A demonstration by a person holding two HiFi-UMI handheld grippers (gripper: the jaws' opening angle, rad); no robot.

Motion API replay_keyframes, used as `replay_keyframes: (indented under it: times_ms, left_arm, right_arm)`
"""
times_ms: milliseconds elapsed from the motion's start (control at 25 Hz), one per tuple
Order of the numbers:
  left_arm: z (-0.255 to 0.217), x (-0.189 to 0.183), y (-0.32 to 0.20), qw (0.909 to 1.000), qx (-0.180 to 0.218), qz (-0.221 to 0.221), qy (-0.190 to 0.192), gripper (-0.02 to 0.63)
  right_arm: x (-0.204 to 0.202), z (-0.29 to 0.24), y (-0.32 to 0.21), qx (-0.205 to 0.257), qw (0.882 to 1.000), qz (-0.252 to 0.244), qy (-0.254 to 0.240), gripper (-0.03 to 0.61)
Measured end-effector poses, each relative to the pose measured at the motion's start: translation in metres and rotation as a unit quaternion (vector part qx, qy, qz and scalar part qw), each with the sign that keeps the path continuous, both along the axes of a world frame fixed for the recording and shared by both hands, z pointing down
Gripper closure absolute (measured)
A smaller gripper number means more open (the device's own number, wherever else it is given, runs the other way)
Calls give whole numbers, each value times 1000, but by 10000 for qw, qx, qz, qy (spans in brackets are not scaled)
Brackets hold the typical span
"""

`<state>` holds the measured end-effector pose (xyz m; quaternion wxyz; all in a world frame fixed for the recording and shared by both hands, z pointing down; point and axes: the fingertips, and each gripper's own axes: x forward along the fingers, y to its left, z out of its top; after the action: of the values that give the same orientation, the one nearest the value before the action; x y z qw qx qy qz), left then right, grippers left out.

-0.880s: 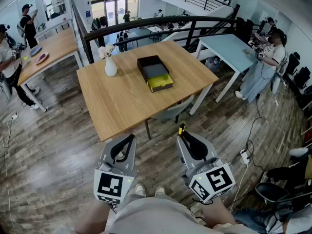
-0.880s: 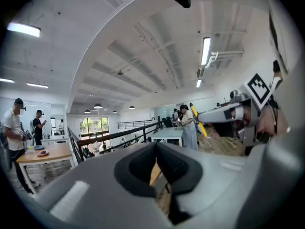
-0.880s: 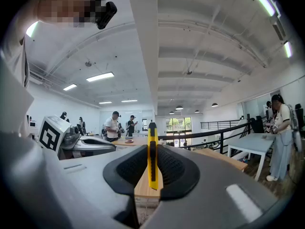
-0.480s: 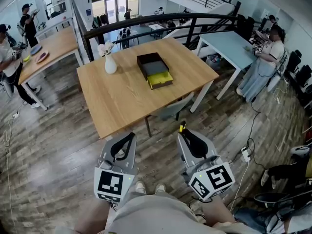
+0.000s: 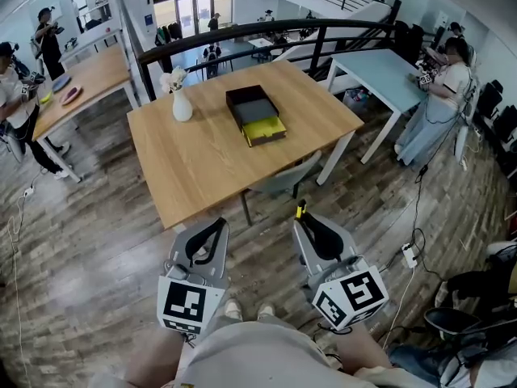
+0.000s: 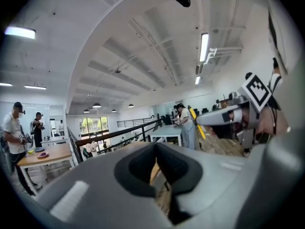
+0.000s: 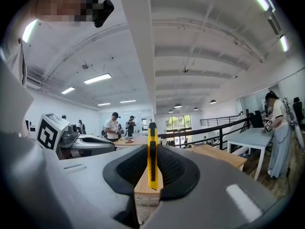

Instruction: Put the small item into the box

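A dark open box point(image 5: 253, 107) with a yellow part point(image 5: 265, 131) at its near end sits on the wooden table point(image 5: 206, 164), far ahead of both grippers. My right gripper point(image 5: 302, 221) point(image 7: 151, 175) is shut on a yellow utility knife point(image 5: 300, 211) point(image 7: 152, 154) that stands upright between its jaws. My left gripper point(image 5: 215, 229) point(image 6: 155, 165) is shut with nothing in it. Both are held low over the floor, short of the table's near edge. The left gripper view also catches the right gripper point(image 6: 228, 119) and the knife point(image 6: 196, 121).
A white vase point(image 5: 182, 105) with flowers stands left of the box. A grey chair point(image 5: 284, 183) is tucked at the table's near right side. A pale blue table point(image 5: 380, 75) and a black railing point(image 5: 266, 35) lie beyond. People stand at the far left and right.
The grippers keep their places and the knife stays gripped. The head view has shifted only slightly.
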<state>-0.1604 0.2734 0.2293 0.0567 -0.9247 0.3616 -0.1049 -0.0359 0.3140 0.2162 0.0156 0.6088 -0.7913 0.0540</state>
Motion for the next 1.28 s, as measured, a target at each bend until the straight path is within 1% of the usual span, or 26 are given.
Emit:
replay_keyframes:
  times_ms: [120,520,680,1080,1280]
  left_arm:
    - [5,7,2,10000,-70,-46,-52,611]
    - [15,36,6,9994,-74,-278,-167,612]
    - [15,45,8,9991,-78,-408,-64,611]
    - [9,77,10,9991,56,-415,9,611]
    - [10,86,8,9989,95,-435,-132,611]
  right_arm:
    - [7,4,1,-20,10000,-24,-55,515]
    - [42,14,4,-51,9998,-144,-124,515]
    - [55,15,3,-30,9991,-245,-334,515]
    - [89,11,5,-14,9986,-254,-454,515]
    - [101,11,8,43,9985,-266,-471,515]
